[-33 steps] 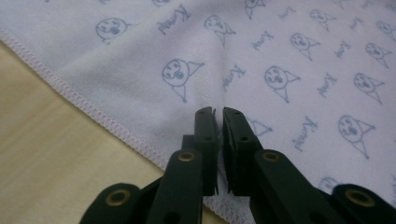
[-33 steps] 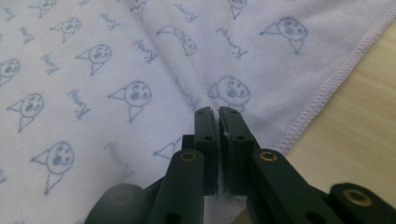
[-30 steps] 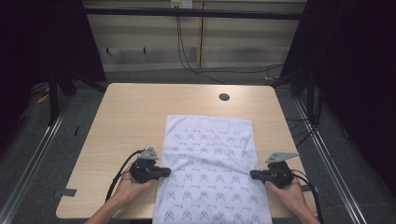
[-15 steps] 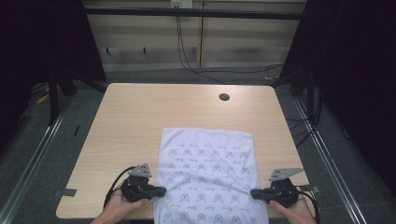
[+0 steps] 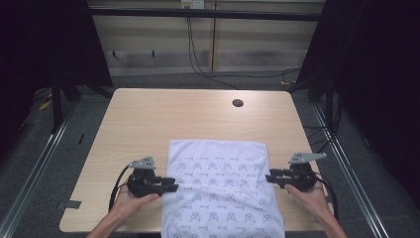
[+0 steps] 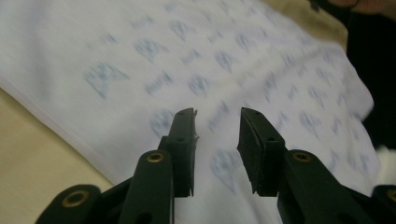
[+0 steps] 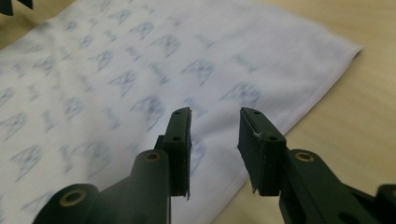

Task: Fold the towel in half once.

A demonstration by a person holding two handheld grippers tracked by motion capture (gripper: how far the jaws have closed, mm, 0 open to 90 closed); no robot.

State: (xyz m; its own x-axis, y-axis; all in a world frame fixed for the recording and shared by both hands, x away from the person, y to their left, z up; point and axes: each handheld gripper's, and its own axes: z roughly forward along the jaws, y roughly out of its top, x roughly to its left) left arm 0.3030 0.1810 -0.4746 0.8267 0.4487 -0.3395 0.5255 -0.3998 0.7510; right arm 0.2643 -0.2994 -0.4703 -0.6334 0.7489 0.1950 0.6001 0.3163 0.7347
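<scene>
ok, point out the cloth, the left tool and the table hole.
cloth (image 5: 218, 173), high view, middle of the printed fabric
left tool (image 5: 171, 184), high view, between its open jaw tips at the cloth's left edge
hole (image 5: 237, 103), high view, centre of the dark round hole in the tabletop

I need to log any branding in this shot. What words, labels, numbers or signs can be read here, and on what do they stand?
None can be read.
White cloth: a repeated blue motif with a short word-like mark beside each one, too small in the high view and too blurred in both gripper views to read.
Table, left gripper and right gripper: no lettering to be seen.
</scene>
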